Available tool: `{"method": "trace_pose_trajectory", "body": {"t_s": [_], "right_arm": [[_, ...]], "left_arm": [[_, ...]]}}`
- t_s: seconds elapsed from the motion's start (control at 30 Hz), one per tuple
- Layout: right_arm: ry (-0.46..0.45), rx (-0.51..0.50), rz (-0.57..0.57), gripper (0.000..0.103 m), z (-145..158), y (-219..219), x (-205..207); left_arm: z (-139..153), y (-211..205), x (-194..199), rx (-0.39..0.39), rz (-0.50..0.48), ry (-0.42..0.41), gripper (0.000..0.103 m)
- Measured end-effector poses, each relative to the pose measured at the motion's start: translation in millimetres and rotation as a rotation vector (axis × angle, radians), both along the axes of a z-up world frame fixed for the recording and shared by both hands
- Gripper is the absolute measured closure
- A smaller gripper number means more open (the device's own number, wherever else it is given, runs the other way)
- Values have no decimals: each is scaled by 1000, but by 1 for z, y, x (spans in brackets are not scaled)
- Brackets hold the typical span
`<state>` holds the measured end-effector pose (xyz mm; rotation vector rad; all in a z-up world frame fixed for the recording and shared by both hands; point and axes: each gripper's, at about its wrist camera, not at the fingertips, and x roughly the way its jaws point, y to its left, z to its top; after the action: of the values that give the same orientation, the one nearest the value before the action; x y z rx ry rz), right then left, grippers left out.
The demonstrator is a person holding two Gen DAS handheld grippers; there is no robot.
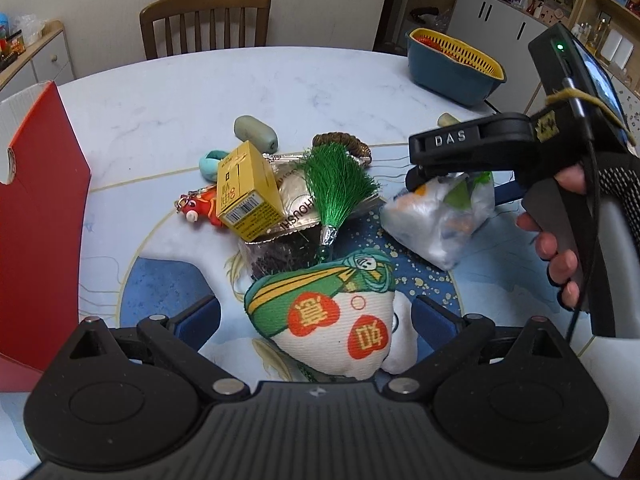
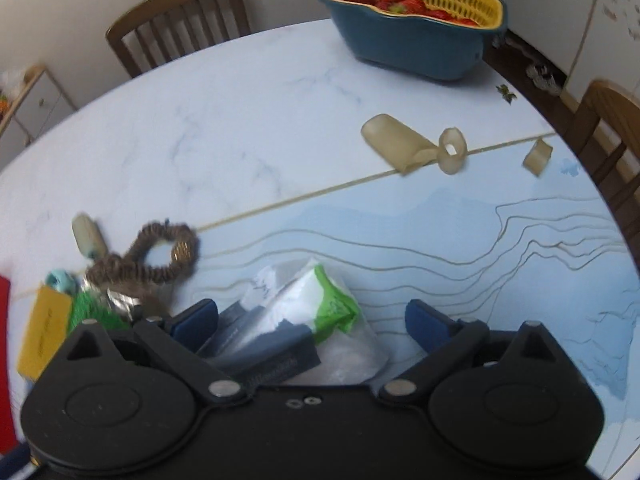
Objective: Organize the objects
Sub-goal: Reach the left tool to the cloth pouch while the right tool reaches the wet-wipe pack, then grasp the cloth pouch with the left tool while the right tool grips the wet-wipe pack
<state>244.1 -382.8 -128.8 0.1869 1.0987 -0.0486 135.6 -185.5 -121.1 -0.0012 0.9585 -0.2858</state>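
Note:
A pile lies mid-table in the left wrist view: a yellow box (image 1: pixel 247 191), a green tassel (image 1: pixel 335 192), a red toy figure (image 1: pixel 200 208), a foil packet (image 1: pixel 296 204) and a printed cloth pouch (image 1: pixel 328 312). My left gripper (image 1: pixel 316 316) is open, its blue pads either side of the pouch. My right gripper (image 2: pixel 312 320) stands wide open with a clear plastic bag (image 2: pixel 320 320) between its pads; the bag (image 1: pixel 440 216) hangs under it in the left wrist view, apparently caught near the gripper's base.
A red box wall (image 1: pixel 40 208) stands at the left. A blue basin with a yellow strainer of strawberries (image 2: pixel 416 20) sits at the far right edge. Beige rubbery pieces (image 2: pixel 412 144), a brown coiled band (image 2: pixel 160 256), a grey-green case (image 1: pixel 256 132) and chairs surround.

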Motion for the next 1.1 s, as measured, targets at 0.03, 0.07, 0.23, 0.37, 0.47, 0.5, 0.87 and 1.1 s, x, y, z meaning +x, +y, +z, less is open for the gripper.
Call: {"method": "trace_pose_trajectory", "body": {"t_s": [0.03, 0.07, 0.23, 0.37, 0.47, 0.5, 0.87, 1.1], "right_arm": [[-2, -7, 12, 3, 0, 2, -3], [-3, -15, 29, 3, 0, 4, -6], [-13, -63, 99, 3, 0, 10, -23], [-24, -74, 135, 3, 1, 8, -40], [-36, -80, 154, 7, 2, 6, -52], [-40, -81, 160, 11, 3, 5, -56], [-79, -47, 153, 54, 17, 0, -82], [-126, -24, 163, 63, 43, 2, -101]], "left_arm": [[-1, 0, 1, -1, -4, 2, 1], [-2, -1, 1, 0, -7, 1, 1], [-4, -1, 2, -4, -6, 5, 9], [-4, -1, 3, -7, -6, 13, 21], [-3, 0, 3, -12, -7, 15, 28], [-3, -1, 3, -11, -9, 14, 30], [6, 2, -5, 1, -17, -3, 35], [26, 11, -12, -3, -13, -26, 35]]}}
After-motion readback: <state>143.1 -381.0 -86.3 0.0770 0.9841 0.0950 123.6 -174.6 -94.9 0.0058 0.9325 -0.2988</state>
